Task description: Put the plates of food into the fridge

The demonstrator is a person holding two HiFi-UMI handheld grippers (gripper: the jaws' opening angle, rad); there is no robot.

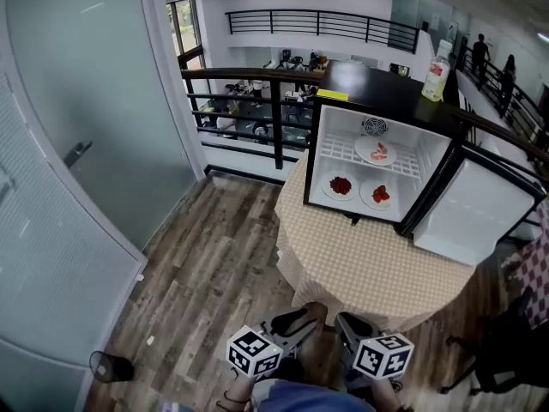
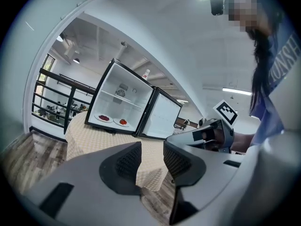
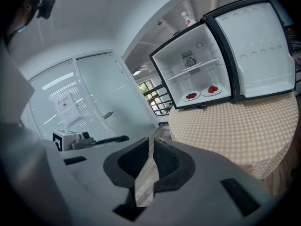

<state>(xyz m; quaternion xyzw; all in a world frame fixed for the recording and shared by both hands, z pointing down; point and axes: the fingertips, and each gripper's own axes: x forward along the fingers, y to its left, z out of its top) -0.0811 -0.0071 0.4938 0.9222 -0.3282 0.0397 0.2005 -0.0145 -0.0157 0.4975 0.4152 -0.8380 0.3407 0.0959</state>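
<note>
Floor [image 1: 206,264]: wood-look planks, running under and around the bench
Bench [image 1: 369,264]: round, draped in a beige checked cloth, with the fridge standing at its far side and the near part of the cloth bare
Fridge [image 1: 386,88]: small and black with a white inside, facing the person; a wire shelf [image 1: 343,150] crosses it halfway up
Fridge door [image 1: 476,213]: swung wide to the right, its white inner face showing
Left hand-held gripper [image 2: 152,155]: held low at the near edge of the bench, well apart from the fridge; released, its two dark pads standing apart with a clear gap, only cloth and floor seen through it, touching nothing
Right hand-held gripper [image 3: 151,149]: just beside the left one and at the same height; clenched on nothing, the pads drawn together to a thin slit that shows only floor
Upper plate [image 1: 376,151]: white, with pale red food, resting on the wire shelf towards the right
Lower plates: two white plates side by side on the fridge's bottom, the left plate [image 1: 340,186] with dark red food, the right plate [image 1: 377,195] with brighter red food
Bottle [image 1: 437,74]: upright on top of the fridge, at its far right corner
</note>
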